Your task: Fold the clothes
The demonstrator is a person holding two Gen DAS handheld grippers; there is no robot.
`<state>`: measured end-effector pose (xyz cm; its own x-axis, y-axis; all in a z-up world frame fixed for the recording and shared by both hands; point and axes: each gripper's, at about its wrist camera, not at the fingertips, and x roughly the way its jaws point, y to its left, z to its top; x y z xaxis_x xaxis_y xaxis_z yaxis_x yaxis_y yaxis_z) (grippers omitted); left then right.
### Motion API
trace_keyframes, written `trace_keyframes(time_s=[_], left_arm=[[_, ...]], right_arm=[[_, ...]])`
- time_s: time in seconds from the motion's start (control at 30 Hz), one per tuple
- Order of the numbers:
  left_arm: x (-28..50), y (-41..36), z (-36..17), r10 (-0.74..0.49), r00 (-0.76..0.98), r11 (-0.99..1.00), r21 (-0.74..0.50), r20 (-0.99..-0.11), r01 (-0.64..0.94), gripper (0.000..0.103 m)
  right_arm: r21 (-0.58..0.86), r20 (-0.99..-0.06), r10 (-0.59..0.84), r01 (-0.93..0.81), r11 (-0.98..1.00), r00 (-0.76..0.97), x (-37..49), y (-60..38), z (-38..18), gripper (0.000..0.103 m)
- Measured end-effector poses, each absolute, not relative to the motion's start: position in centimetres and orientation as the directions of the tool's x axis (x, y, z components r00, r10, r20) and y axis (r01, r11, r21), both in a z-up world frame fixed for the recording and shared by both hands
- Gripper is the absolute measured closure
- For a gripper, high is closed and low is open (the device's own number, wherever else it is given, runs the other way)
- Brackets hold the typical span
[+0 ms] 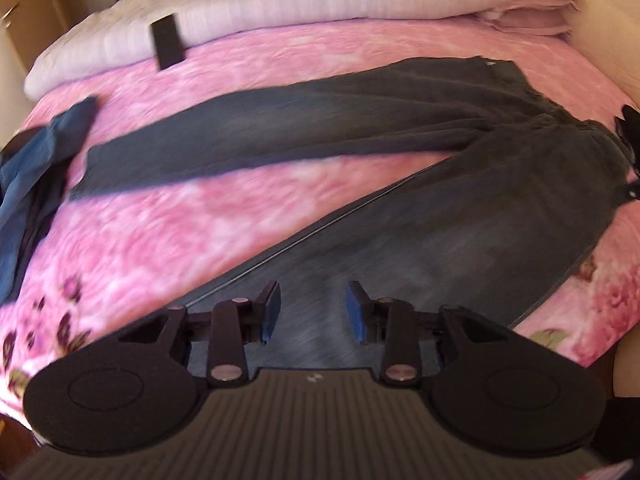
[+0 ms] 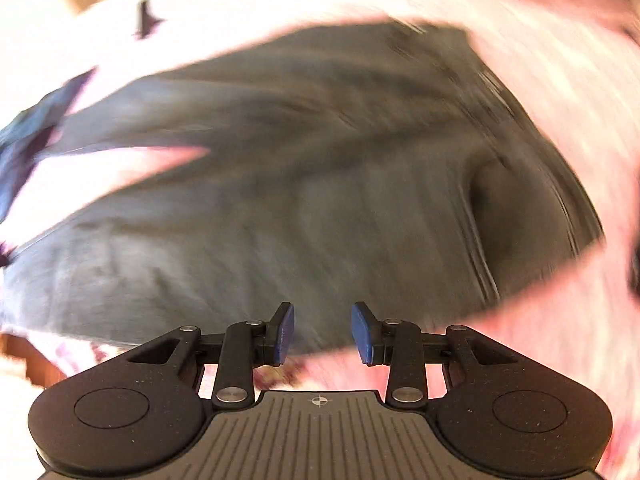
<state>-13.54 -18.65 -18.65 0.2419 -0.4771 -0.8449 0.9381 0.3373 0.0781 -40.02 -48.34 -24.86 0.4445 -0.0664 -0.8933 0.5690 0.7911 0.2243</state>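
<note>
Dark grey jeans [image 1: 460, 216] lie spread on a pink floral bedspread [image 1: 180, 232], legs apart in a V, waist at the right. My left gripper [image 1: 314, 310] is open and empty, just above the lower part of the near leg. In the blurred right wrist view the jeans [image 2: 300, 200] fill the middle. My right gripper [image 2: 322, 332] is open and empty over their near edge at the waist end. The other gripper shows at the right edge of the left wrist view [image 1: 630, 152], by the waist.
A blue garment [image 1: 28, 184] lies crumpled at the left of the bed. Folded pale quilts [image 1: 280, 8] and a small black rectangular object [image 1: 167, 46] lie at the back. Wooden furniture stands at the far left.
</note>
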Motion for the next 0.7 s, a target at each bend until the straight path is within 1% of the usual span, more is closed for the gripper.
trace_keyframes(time_s=[0.1,0.17,0.2,0.27,0.33,0.43,0.53,0.63,0.7], left_arm=[[-14.7,-21.3,-18.1,-0.484,0.234,0.268,0.112,-0.843,0.957,0.070],[-13.8,-22.5,-18.4,-0.477,0.244,0.217,0.156,-0.844,0.964,0.068],[-12.8,-23.0,-19.0,-0.466,0.257,0.188,0.189,-0.846,0.964,0.068],[-10.2,-23.7,-20.9,-0.436,0.311,0.099,0.298,-0.844,0.949,0.068],[-7.2,-24.3,-23.5,-0.411,0.368,-0.022,0.413,-0.834,0.911,0.067],[-1.9,-24.4,-27.6,-0.405,0.421,-0.211,0.531,-0.811,0.821,0.067],[3.2,-24.7,-30.7,-0.405,0.426,-0.325,0.563,-0.809,0.760,0.068],[7.9,-25.0,-33.1,-0.404,0.421,-0.404,0.571,-0.812,0.714,0.067],[10.4,-25.4,-33.8,-0.407,0.416,-0.411,0.570,-0.813,0.711,0.067]], right_arm=[[0.230,-0.866,-0.026,0.445,0.865,0.499,-36.9,-47.9,-23.4,0.067],[0.235,-0.853,-0.003,0.389,0.891,0.522,-34.3,-47.4,-23.0,0.067],[0.238,-0.847,0.009,0.364,0.901,0.531,-32.9,-47.1,-22.9,0.067],[0.211,-0.845,0.008,0.319,0.924,0.535,-29.8,-46.4,-23.1,0.067],[0.113,-0.856,-0.035,0.253,0.961,0.515,-26.5,-45.4,-24.0,0.067],[-0.060,-0.879,-0.121,0.144,0.988,0.462,-22.0,-44.0,-26.4,0.067],[-0.191,-0.886,-0.192,0.043,0.981,0.421,-19.0,-43.6,-28.7,0.067],[-0.265,-0.902,-0.233,-0.041,0.963,0.365,-17.5,-44.3,-30.6,0.067],[-0.287,-0.909,-0.247,-0.074,0.955,0.334,-17.4,-45.3,-31.2,0.067]])
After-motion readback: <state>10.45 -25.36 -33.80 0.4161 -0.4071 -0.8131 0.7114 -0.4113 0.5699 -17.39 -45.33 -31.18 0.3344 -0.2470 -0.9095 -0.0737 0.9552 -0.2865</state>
